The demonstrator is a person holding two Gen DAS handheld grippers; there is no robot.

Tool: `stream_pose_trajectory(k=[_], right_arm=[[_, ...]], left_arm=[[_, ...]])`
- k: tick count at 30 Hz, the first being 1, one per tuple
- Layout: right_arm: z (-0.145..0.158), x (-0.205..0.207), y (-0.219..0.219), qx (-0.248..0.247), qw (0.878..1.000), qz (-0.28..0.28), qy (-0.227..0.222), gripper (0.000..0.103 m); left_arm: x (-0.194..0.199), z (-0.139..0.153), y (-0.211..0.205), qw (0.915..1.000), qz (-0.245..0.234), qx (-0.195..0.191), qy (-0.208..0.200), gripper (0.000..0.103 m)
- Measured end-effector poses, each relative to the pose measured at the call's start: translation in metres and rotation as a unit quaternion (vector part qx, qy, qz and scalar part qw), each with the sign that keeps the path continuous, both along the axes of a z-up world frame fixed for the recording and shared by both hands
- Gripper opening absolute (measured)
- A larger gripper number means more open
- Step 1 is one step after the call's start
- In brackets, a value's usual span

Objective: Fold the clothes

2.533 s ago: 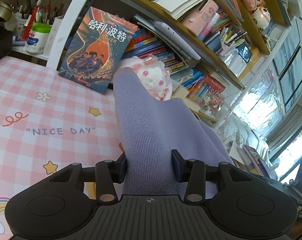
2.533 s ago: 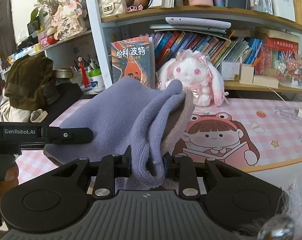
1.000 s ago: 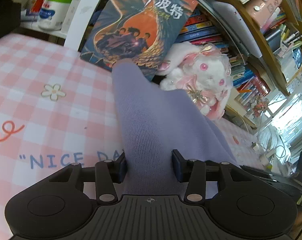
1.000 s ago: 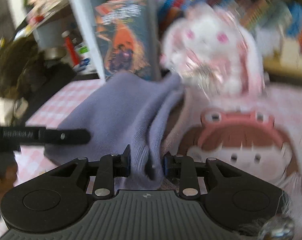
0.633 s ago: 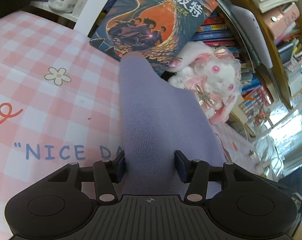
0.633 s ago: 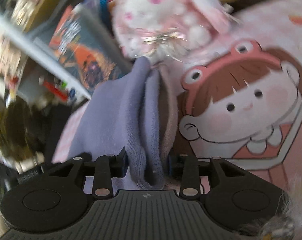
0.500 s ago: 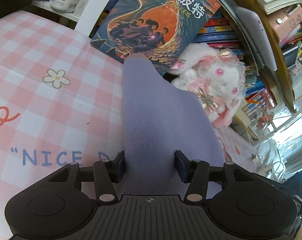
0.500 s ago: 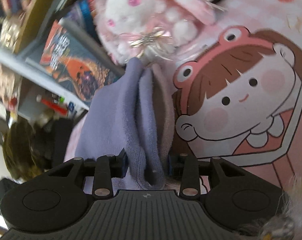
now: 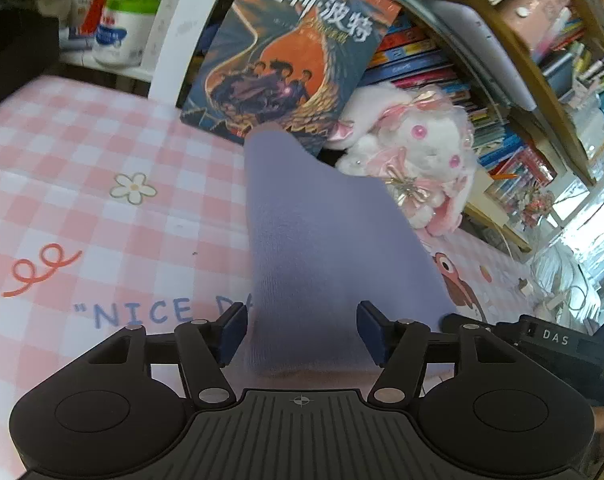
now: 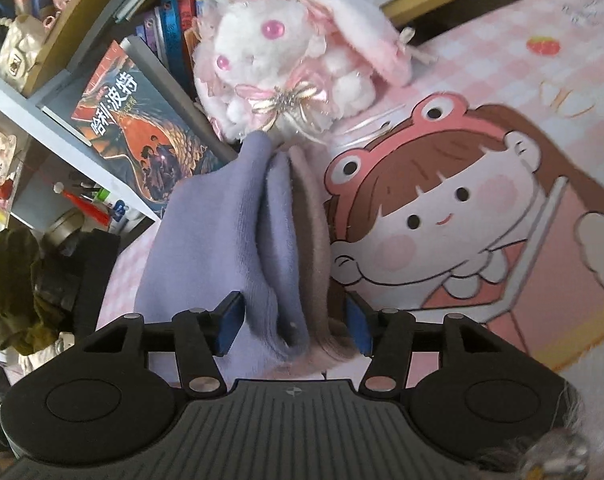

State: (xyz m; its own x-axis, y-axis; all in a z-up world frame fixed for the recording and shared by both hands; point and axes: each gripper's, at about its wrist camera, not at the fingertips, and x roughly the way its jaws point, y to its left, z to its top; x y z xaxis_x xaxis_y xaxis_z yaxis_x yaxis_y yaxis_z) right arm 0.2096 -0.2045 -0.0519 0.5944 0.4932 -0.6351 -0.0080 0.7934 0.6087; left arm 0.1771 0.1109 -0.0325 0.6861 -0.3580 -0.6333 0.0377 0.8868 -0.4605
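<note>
The left gripper held its jaws apart around one end of the soft lilac knitted garment, though whether the pads pressed the cloth could not be told. The right gripper was clamped on the garment's bunched folds, where a mauve inner layer showed. The garment stretched above the pink checked desk mat, toward the desk's back edge, near the white-and-pink plush rabbit and the orange-covered book.
</note>
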Motion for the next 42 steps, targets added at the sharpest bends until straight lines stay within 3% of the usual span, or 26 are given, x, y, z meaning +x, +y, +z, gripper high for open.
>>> stream_pose_trajectory(k=[6,12,19,28,30,33,42], right_arm=[[0.017,-0.036,-0.009,-0.012,0.999,-0.029,-0.025,0.058],[0.04,-0.081,0.007,-0.119,0.989,-0.005,-0.086,0.062],[0.043,-0.119,0.029,-0.225,0.968,0.014,-0.109,0.067],[0.032,-0.147,0.043,-0.267,0.96,0.003,-0.085,0.081],[0.032,-0.148,0.044,-0.271,0.959,0.003,-0.084,0.086],[0.033,-0.148,0.046,-0.273,0.958,0.004,-0.082,0.088],[0.029,-0.15,0.051,-0.279,0.958,0.014,-0.068,0.09]], left_arm=[[-0.032,0.015,-0.005,0.9991,0.003,0.04,-0.018,0.065],[-0.061,0.025,-0.014,0.9965,0.005,0.078,-0.029,0.065],[-0.087,0.015,-0.021,0.994,0.007,0.108,-0.015,0.066],[-0.104,0.006,-0.033,0.9908,0.006,0.135,0.004,0.066],[-0.105,0.006,-0.034,0.9904,0.007,0.138,0.004,0.07],[-0.105,0.007,-0.034,0.9899,0.01,0.141,0.001,0.076],[-0.108,0.009,-0.038,0.9891,-0.005,0.147,-0.001,0.077]])
